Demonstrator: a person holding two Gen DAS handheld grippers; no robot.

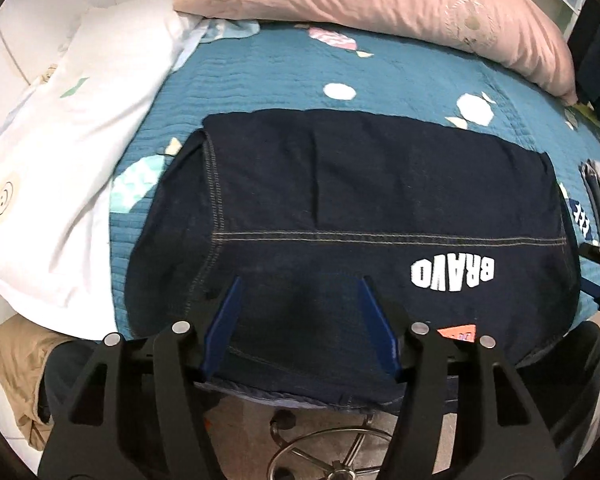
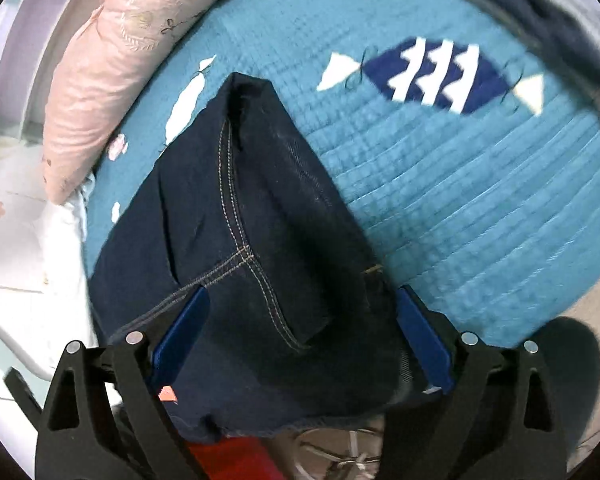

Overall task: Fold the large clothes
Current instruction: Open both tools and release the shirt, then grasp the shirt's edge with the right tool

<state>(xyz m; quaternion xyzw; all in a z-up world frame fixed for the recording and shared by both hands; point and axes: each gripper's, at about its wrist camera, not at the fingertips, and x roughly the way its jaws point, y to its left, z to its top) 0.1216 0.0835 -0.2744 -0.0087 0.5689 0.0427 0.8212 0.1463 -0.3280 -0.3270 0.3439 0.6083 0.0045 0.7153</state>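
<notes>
One folded dark denim garment (image 1: 340,208), pale contrast stitching, lies on your ribbed teal quilt (image 1: 284,76). One pink pillow (image 1: 380,4) at 12 o'clock. Your left gripper (image 1: 300,292) and right gripper (image 2: 304,300) both gape, released, holding nothing.

- Bed had a teal quilted cover (image 1: 284,80)
- dark denim garment (image 1: 340,208) lay flat on it
- pink pillow (image 1: 380,4) and white duvet (image 1: 100,112) sat alongside

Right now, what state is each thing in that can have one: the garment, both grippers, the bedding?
Dark denim garment: folded, lying flat on the bed, near edge hanging over the bedside.
Left gripper: open, over the garment, gripping nothing.
Right gripper: open, straddling the garment's end.
Pink pillow: lying along the bed's far side.
Teal quilt: spread flat.
</notes>
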